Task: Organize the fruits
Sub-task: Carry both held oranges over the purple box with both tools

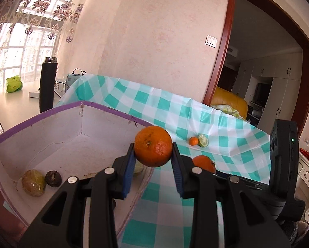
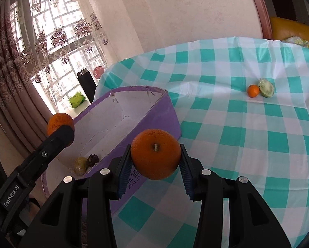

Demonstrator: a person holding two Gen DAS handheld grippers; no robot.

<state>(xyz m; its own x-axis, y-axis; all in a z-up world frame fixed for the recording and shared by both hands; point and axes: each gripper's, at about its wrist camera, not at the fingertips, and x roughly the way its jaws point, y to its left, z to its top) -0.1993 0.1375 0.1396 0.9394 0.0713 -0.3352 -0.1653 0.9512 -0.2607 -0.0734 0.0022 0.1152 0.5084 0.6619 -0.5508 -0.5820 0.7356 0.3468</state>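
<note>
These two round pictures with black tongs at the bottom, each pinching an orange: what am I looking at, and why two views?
There is no robot here. A person holds a hand-operated gripper in each hand, and a wide-angle camera on each one looks along its fingers. One picture comes from the left gripper, the other from the right gripper. Each is shut on an orange: the left orange and the right orange. Beside them stands a purple box with a few fruits already inside. On the checked tablecloth a small orange and a greenish fruit lie beside each other.
</note>
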